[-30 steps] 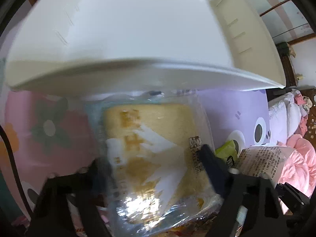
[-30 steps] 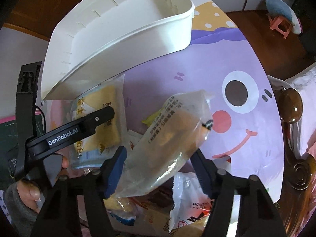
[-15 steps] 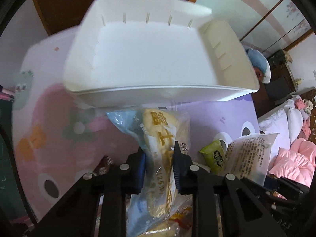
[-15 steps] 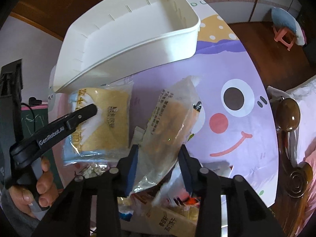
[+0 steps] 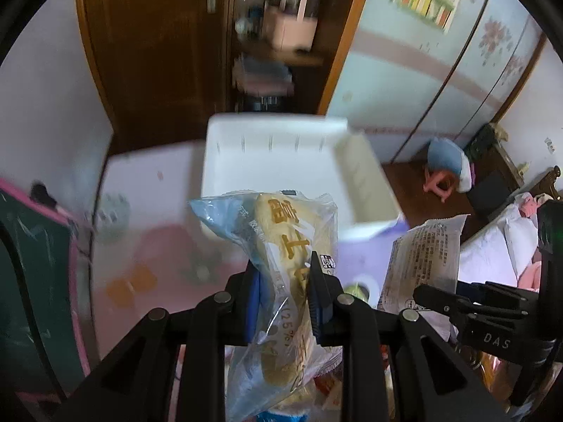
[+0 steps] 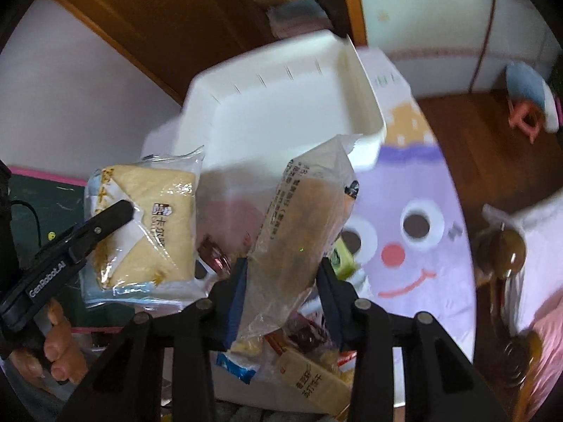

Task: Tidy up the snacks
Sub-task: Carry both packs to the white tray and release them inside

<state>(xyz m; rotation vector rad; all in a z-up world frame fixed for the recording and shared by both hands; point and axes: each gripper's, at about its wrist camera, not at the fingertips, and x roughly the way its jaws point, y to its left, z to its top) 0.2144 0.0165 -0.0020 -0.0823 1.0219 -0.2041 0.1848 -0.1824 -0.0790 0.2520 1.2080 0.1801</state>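
Yellow cake packet (image 5: 288, 267) and brown bread packet (image 6: 302, 232) (both pinched by jaws) stand lengthwise toward the bin (image 5: 281, 161).

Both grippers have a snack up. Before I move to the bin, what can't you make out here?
- White bin: motion-blurred in both views; held packets cover its near wall and part of its floor.
- Snack pile: mostly behind the right gripper and the bottom edge.
- Brown bread packet: print too small to read.
- Yellow cake packet: lower end hidden by the left gripper.
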